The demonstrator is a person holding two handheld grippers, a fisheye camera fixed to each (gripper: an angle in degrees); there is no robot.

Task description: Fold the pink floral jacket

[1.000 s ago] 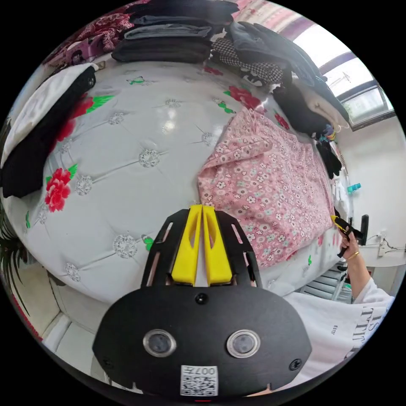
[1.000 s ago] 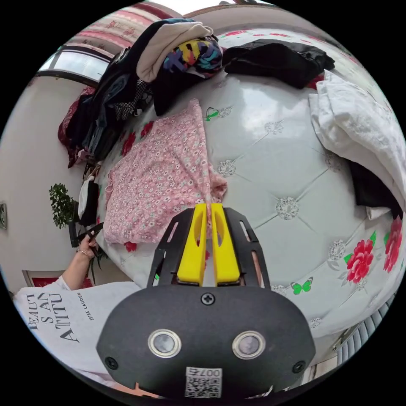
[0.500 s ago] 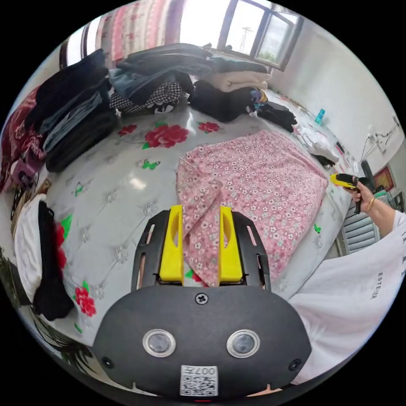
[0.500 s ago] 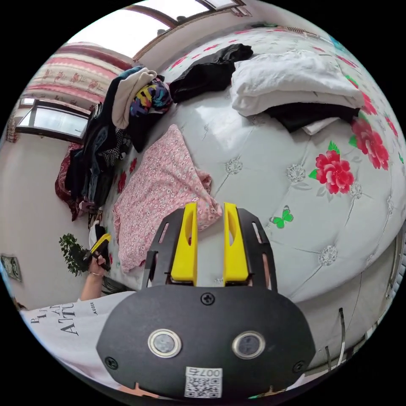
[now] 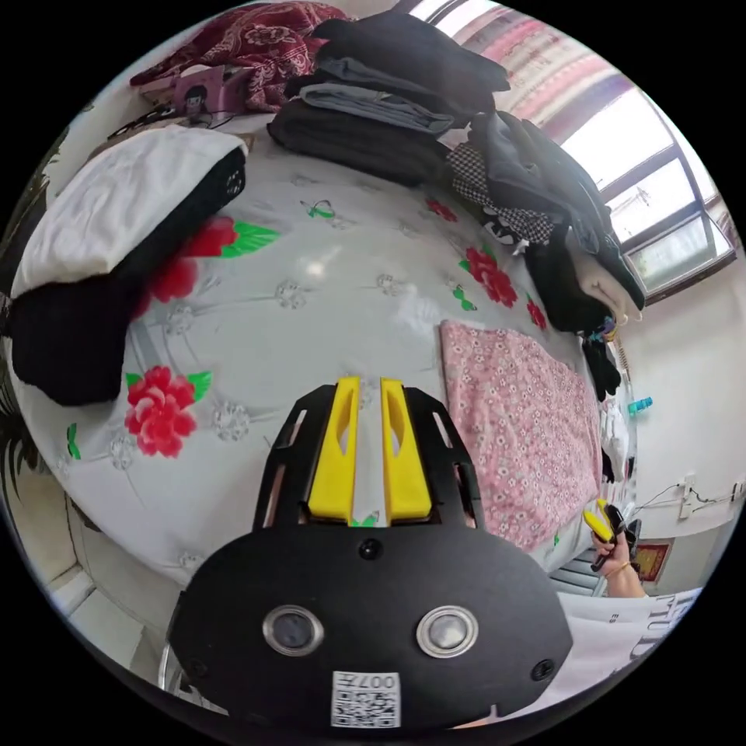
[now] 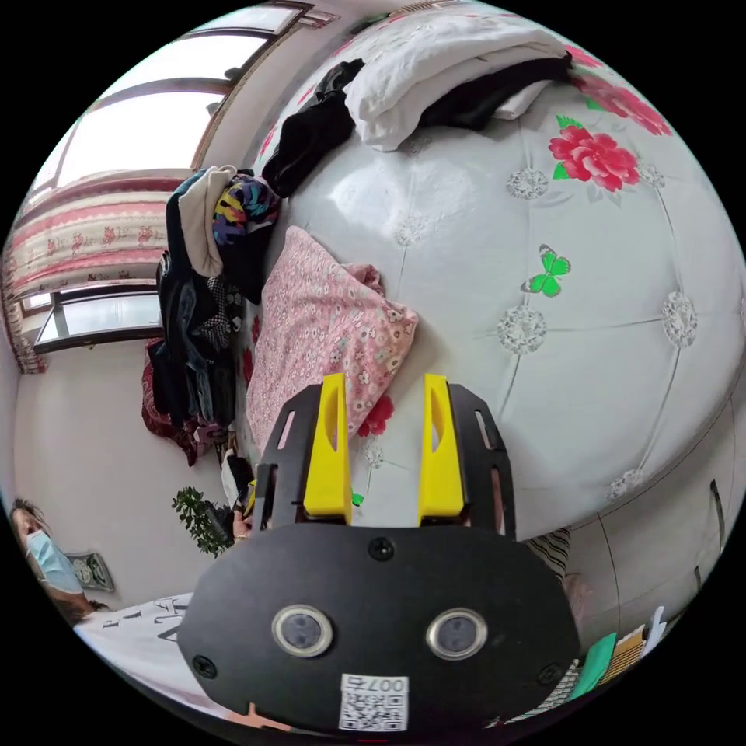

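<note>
Under me spreads a white tufted bedcover (image 5: 326, 295) printed with red flowers (image 5: 161, 410) and a green butterfly (image 6: 549, 273). Folded dark clothes (image 5: 388, 101) stack along its edge beside a window (image 5: 660, 202).

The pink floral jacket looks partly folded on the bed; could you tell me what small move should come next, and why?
Probably bring the right gripper, jaws apart and empty, down onto the bunched corner of the pink floral jacket. That end looks rumpled, not flat. The left gripper hangs over bare bed cover, jaws nearly together and holding nothing.

One jacket (image 5: 519, 420), two grippers (image 5: 365, 454)
</note>
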